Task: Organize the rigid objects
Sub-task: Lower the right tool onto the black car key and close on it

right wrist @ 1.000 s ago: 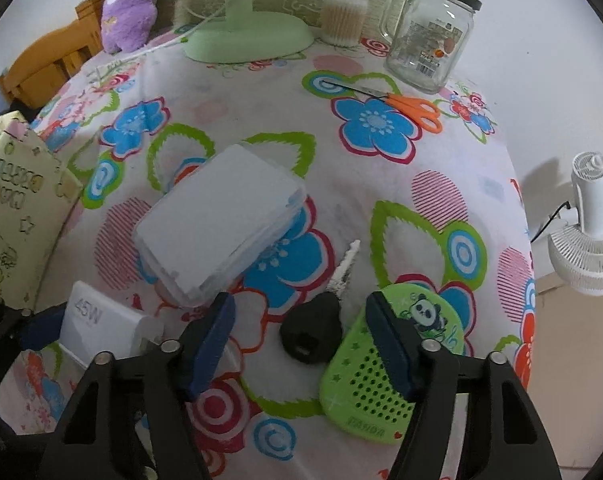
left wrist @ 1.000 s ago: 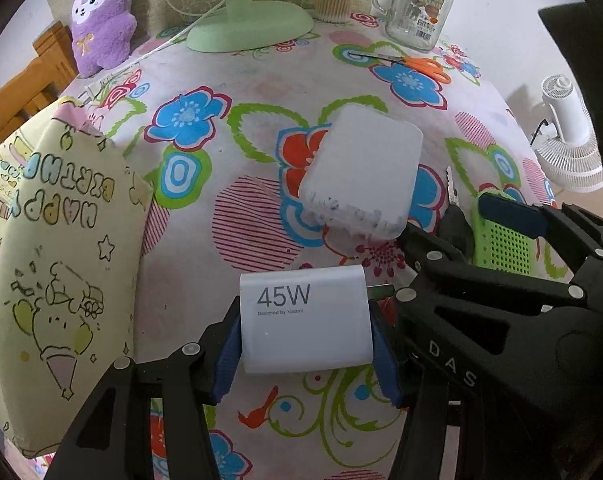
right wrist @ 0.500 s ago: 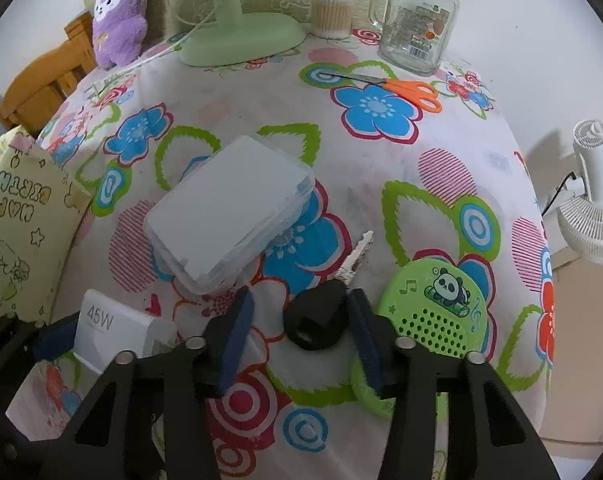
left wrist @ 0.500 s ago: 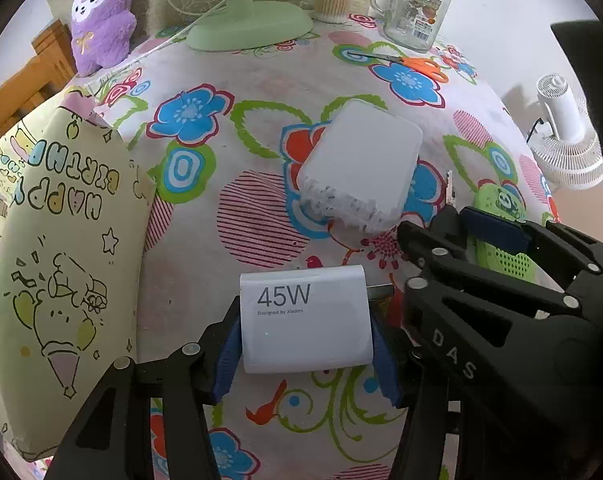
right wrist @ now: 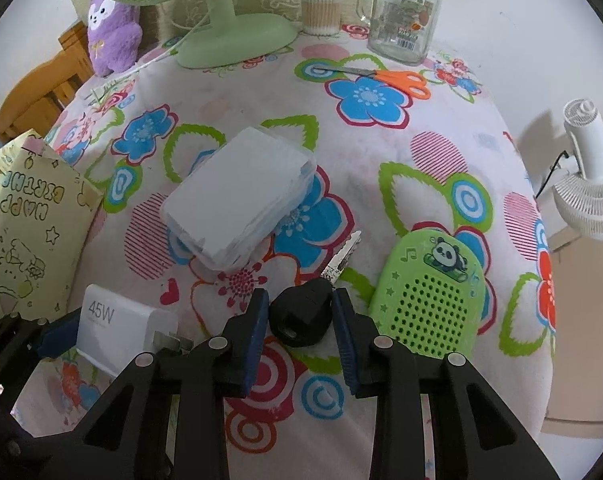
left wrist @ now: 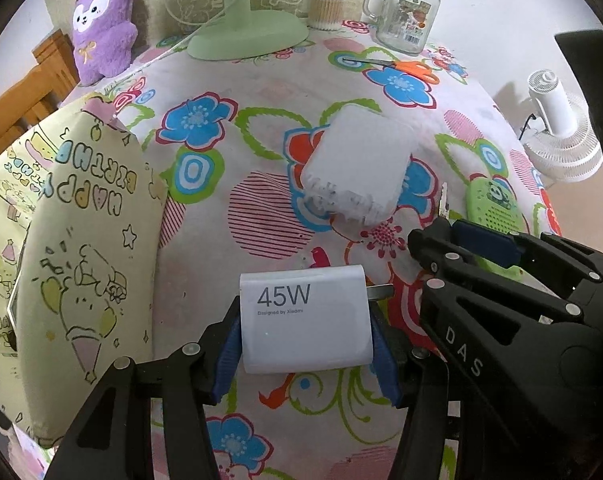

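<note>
Blue-padded fingers [left wrist: 225, 354] of the left gripper [left wrist: 305, 354] clamped the white rectangular 45W plastic charger [left wrist: 305, 320] by its flat sides, near the front edge of the flower-print tablecloth [left wrist: 237, 148]; likely light, stiff, smooth.

Right gripper [right wrist: 300, 314], jaws just closed, pinched the black plastic key head [right wrist: 301, 314], its metal blade pointing toward the far edge; small, rigid, best held by the head.

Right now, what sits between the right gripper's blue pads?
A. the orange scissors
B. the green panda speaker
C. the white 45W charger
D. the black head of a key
D: in the right wrist view the right gripper has its pads closed on the black key head; the 45W charger is in the left gripper.
</note>
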Demonstrator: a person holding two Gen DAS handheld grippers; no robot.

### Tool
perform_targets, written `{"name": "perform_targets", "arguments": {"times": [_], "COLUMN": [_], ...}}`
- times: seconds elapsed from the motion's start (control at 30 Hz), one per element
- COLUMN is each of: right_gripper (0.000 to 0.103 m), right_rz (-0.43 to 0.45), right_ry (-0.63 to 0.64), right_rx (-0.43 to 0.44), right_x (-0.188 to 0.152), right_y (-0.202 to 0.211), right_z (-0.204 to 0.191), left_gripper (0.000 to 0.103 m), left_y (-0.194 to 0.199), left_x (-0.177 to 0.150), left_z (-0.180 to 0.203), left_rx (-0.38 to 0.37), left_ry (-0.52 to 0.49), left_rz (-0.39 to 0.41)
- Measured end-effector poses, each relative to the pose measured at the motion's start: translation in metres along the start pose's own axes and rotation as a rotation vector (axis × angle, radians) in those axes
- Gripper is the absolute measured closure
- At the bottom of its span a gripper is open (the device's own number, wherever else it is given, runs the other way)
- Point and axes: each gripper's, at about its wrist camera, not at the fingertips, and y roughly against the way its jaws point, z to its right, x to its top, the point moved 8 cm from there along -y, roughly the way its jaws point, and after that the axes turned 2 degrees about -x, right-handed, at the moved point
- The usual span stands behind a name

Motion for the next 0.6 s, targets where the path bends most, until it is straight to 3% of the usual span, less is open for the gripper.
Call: {"name": "perform_targets", "arguments": {"times": [0.6], "right_gripper": [0.068], "right_rz": [0.049], "right_ry": [-0.067], "right_rx": [-0.059], "right_x": [-0.012], "right_y": [0.062], "right_z": [0.011], "left_gripper": [0.045], "left_y": [0.050], "left_x": [-0.004], "left_z": [0.024], "left_rx": [-0.038], "left_ry": [-0.095], "left_rz": [0.031]}}
